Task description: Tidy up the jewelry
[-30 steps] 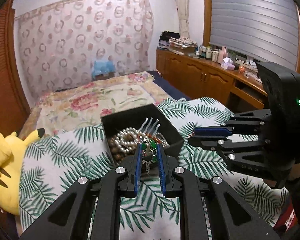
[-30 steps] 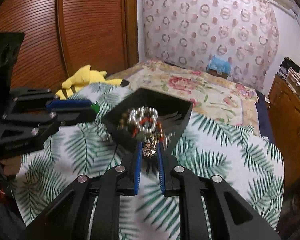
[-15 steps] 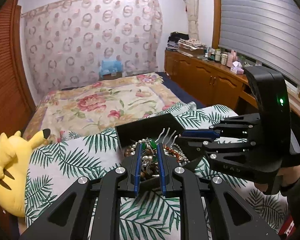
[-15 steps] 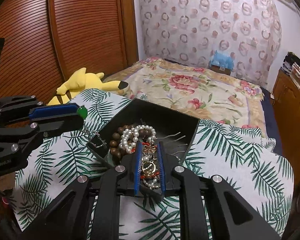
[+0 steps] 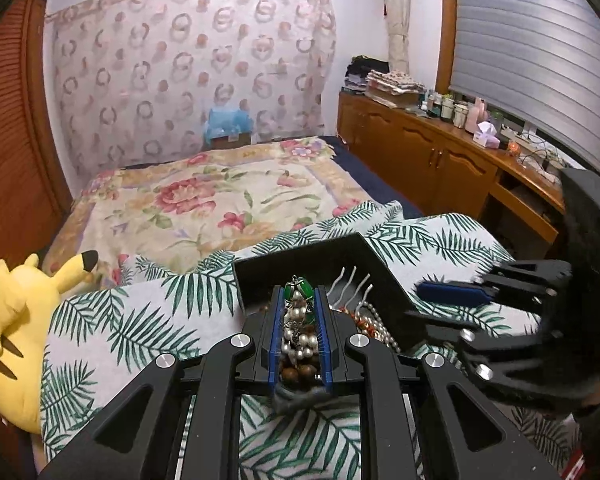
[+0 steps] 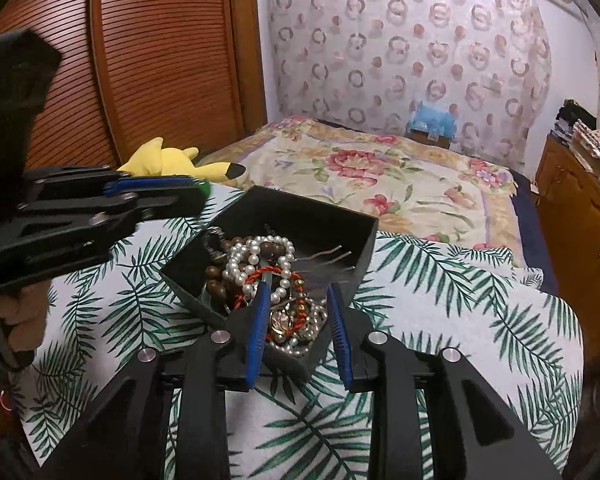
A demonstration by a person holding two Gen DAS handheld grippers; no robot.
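Left gripper (image 5: 299, 304): narrow gap, blue pads clamped on a green-stone pendant (image 5: 299, 290), held above the near corner of the black box (image 5: 300, 258); green bit poking from the pad tip in the right view too (image 6: 205, 188). Right gripper (image 6: 299, 312): spread wide, nothing between the pads, hovering over the box's near corner (image 6: 296, 360) and its heap.

Pendant: two green oval stones in silver wire, a fine chain trailing down between the pads.

Black box: open-topped, square, resting on a palm-leaf cloth (image 6: 440, 300) spread over the bed. Inside: a tangle of white pearl strands (image 6: 256, 258), dark brown wooden beads (image 6: 216, 286), a red cord bracelet (image 6: 260, 276), gold-toned pieces near the front (image 6: 284, 320), and a silver hair comb (image 5: 350, 286) with wavy prongs leaning at the far right side. Exact contact between right gripper and the heap: cannot tell.

Yellow plush toy (image 5: 16, 320) lying at the cloth's left edge.
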